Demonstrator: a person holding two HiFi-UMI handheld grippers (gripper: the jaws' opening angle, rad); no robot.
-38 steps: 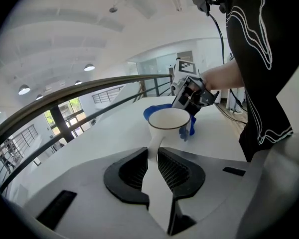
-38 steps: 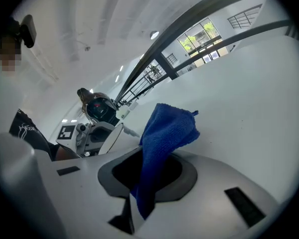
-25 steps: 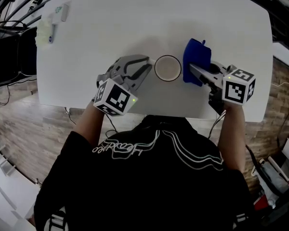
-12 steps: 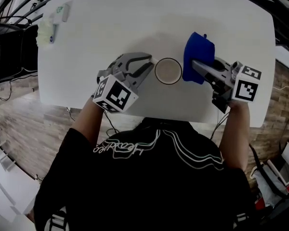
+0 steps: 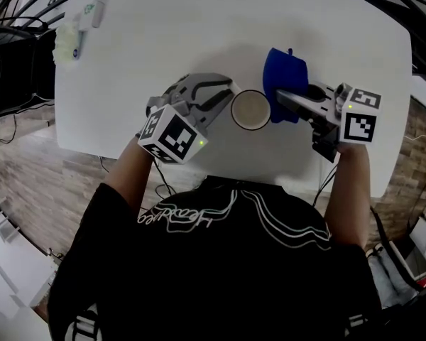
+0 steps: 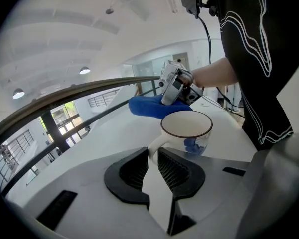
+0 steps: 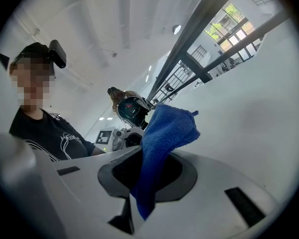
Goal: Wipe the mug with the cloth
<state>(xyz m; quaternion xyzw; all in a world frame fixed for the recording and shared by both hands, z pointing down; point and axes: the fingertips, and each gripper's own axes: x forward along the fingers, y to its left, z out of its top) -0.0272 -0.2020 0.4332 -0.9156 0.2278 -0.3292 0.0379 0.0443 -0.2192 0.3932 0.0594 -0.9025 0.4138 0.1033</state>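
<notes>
A white mug (image 5: 250, 110) with a dark rim stands upright on the white table (image 5: 163, 41). My left gripper (image 5: 224, 99) is shut on the mug's handle (image 6: 154, 150), and the mug (image 6: 186, 131) sits just beyond the jaws in the left gripper view. My right gripper (image 5: 282, 98) is shut on a blue cloth (image 5: 284, 75) that hangs bunched right against the mug's right side. In the right gripper view the cloth (image 7: 162, 136) fills the gap between the jaws and hides the mug.
A few small pale items (image 5: 74, 38) lie at the table's far left corner. The near table edge (image 5: 255, 169) runs just under both grippers. Cables (image 5: 7, 119) trail on the floor to the left.
The right gripper has carried the cloth left, closing onto the mug's right side. The left gripper and the mug have shifted slightly right.
</notes>
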